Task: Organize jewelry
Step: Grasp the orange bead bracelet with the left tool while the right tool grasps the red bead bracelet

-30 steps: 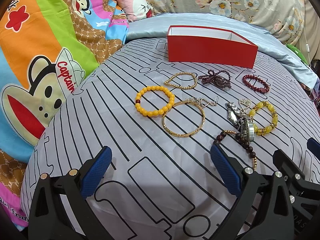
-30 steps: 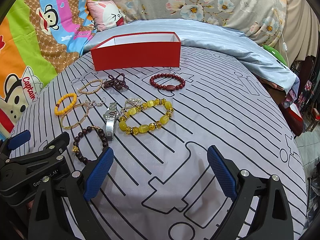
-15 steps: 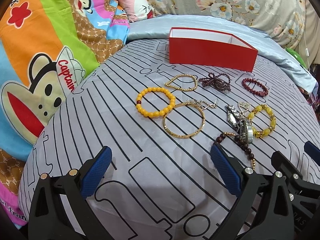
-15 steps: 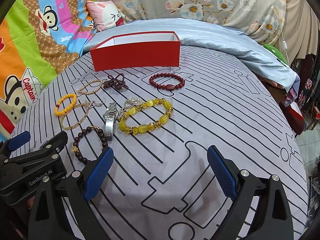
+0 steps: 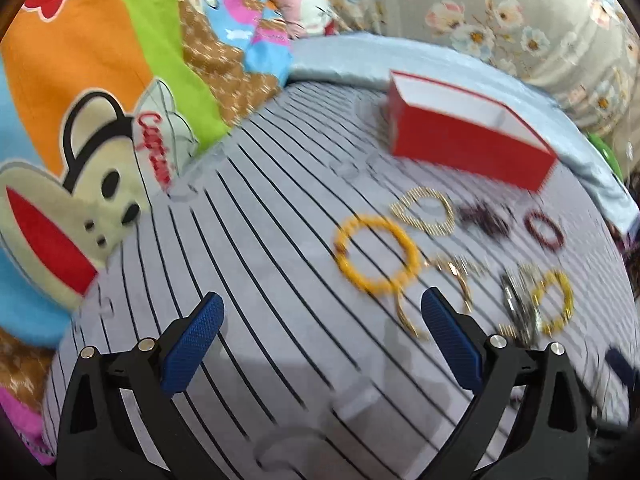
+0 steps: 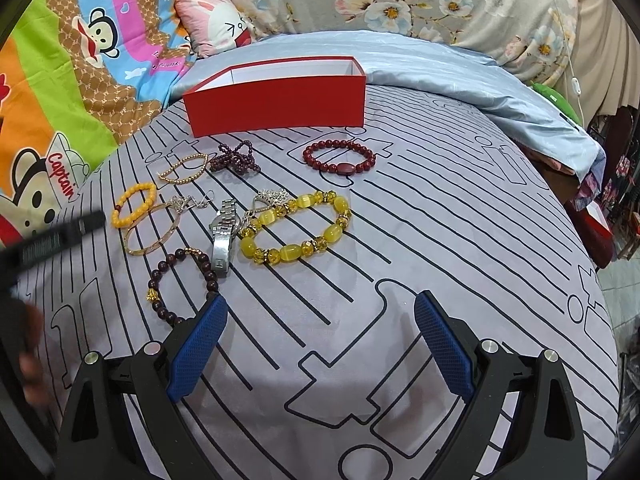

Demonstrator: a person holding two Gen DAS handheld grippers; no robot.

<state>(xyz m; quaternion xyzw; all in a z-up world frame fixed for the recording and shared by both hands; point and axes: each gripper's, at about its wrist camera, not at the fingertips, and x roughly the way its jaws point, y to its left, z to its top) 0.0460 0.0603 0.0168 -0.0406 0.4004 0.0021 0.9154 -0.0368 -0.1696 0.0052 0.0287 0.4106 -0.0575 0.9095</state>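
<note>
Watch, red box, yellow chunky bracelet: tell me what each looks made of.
Watch: polished silver-tone metal, judging by the shiny linked band and bright reflections; probably steel.
Red box: matte red card with a white lining, thin straight walls; likely cardboard.
Yellow chunky bracelet: glossy translucent beads with faceted spacers; glass, resin or stone, unclear which.

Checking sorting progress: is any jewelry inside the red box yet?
No, the red box shows only bare white interior, and the bracelets and the watch lie on the bedspread.
</note>
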